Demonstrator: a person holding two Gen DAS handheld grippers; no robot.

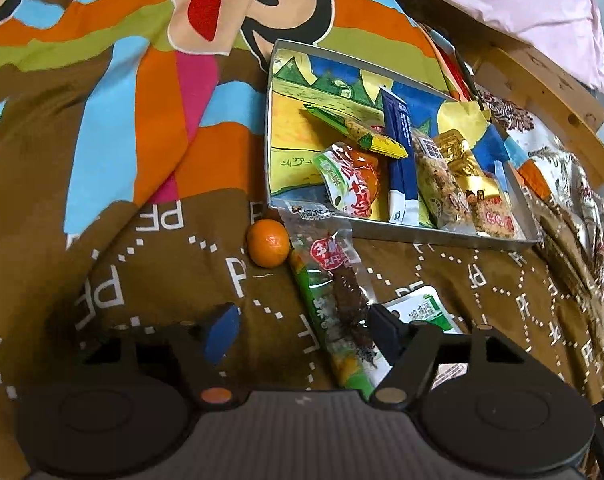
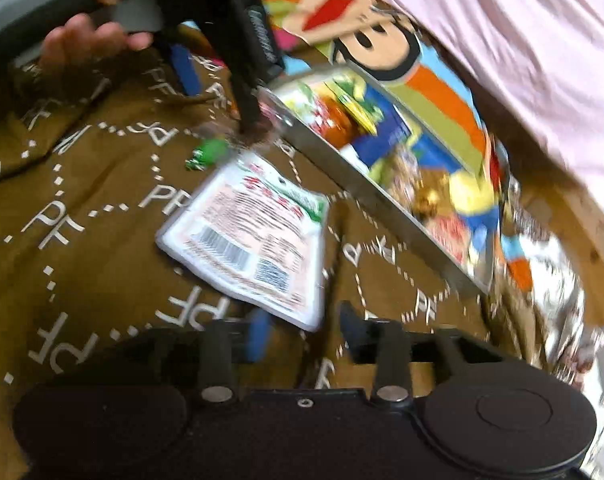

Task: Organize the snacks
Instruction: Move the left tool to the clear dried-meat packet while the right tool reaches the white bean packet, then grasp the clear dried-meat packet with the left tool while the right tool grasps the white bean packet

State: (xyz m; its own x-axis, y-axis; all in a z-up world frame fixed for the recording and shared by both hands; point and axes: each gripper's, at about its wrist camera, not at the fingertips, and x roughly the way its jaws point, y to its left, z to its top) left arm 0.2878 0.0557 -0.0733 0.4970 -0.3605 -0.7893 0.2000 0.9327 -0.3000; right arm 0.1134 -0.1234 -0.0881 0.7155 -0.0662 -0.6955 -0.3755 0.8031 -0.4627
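Snacks are seen gathered in a shallow metal tray (image 1: 442, 236) that rests on a brown bedspread (image 1: 173, 264) printed with white "PF" letters. Inside the tray a red-and-green packet (image 1: 352, 178), a dark blue stick pack (image 1: 402, 160), a yellow-green wrapper (image 1: 362, 130), a clear bag of grain bars (image 1: 438, 178) and a gold-wrapped piece (image 1: 462, 156) are laid side by side, mostly toward the near right corner. A small orange (image 1: 269, 243) is found on the spread just outside the tray's near left corner, apart from the wall.

A long clear packet of dark dried meat (image 1: 344, 292) is stretched from the tray's near edge down between the fingers of the left gripper (image 1: 302, 326), with a green packet (image 1: 326, 320) lying under it. The jaws are held wide, the blue-padded finger well to the left of the packet and the black finger just beside its right edge (actual contact cannot be made out). A white flat pouch (image 1: 422, 308) is partly hidden behind that black finger.

In the blurred right wrist view, the same white pouch (image 2: 249, 244) is shown label-up on the spread, just ahead of the right gripper (image 2: 306, 332), whose jaws are moderately spread with nothing between them. The tray (image 2: 366, 188) is placed to the pouch's right.
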